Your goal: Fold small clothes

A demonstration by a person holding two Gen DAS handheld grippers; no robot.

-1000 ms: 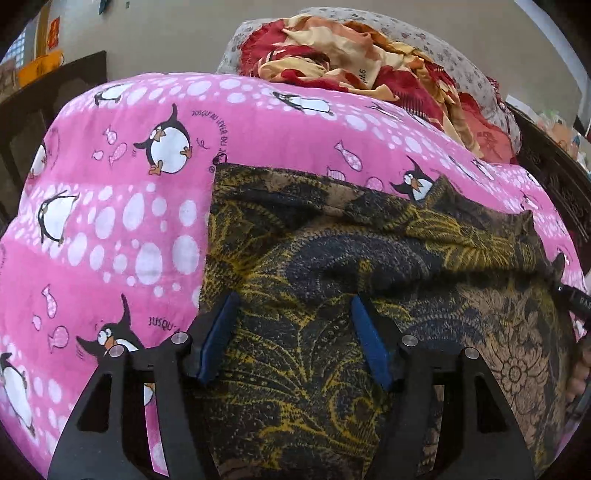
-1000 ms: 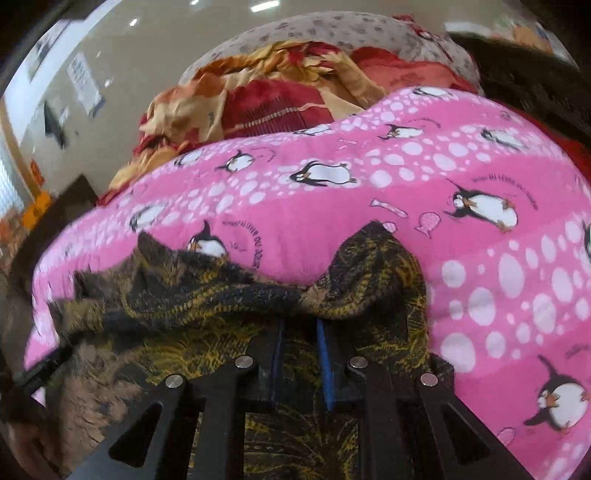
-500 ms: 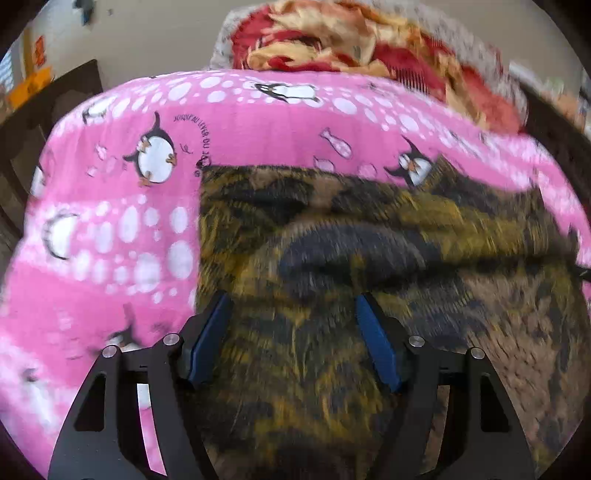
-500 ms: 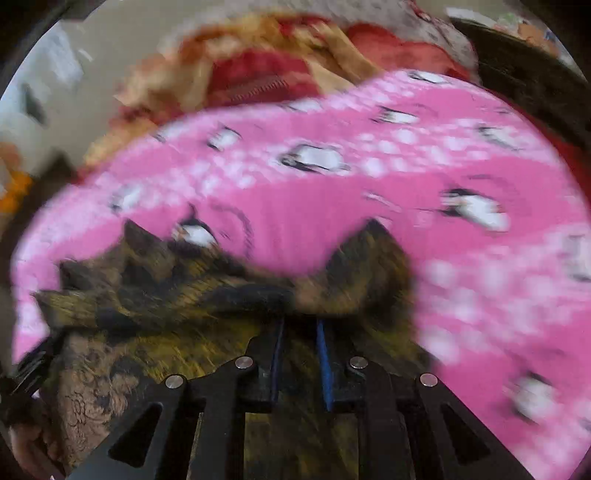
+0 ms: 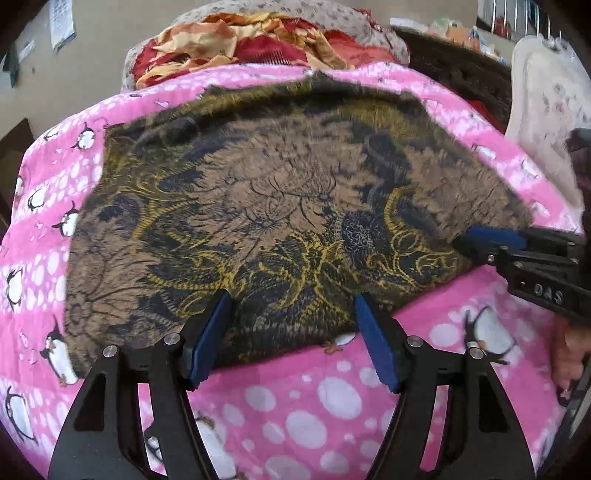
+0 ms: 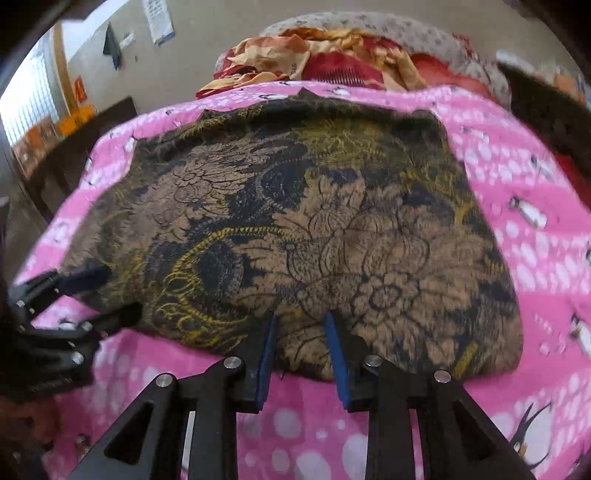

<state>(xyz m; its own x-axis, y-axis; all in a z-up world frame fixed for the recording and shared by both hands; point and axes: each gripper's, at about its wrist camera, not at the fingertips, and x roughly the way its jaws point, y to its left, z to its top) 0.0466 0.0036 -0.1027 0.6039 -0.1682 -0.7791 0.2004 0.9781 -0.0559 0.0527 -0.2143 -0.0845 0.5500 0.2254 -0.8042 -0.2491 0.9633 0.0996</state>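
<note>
Left gripper, low centre of the left wrist view: blue pads standing wide apart over the near hem of a brown, black and gold floral batik garment, clamped on nothing. Right gripper, low centre of the right wrist view: jaws narrowly parted, just opened wider, pads flanking the garment's near edge, cloth lying in the gap but not pinched as far as visible. Each tool also seen from the other camera: right one entering at the right edge of the left view, blue tip at the garment's right corner; left one at the lower left of the right view, slightly blurred, beside the garment's left corner.

Garment spread flat across the frame centre on a pink penguin-print blanket. Beyond, at upper centre, a crumpled red and orange cloth heaped on a grey patterned cushion. Fingers of a person's hand at the lower right edge of the left view. No containers in view.
</note>
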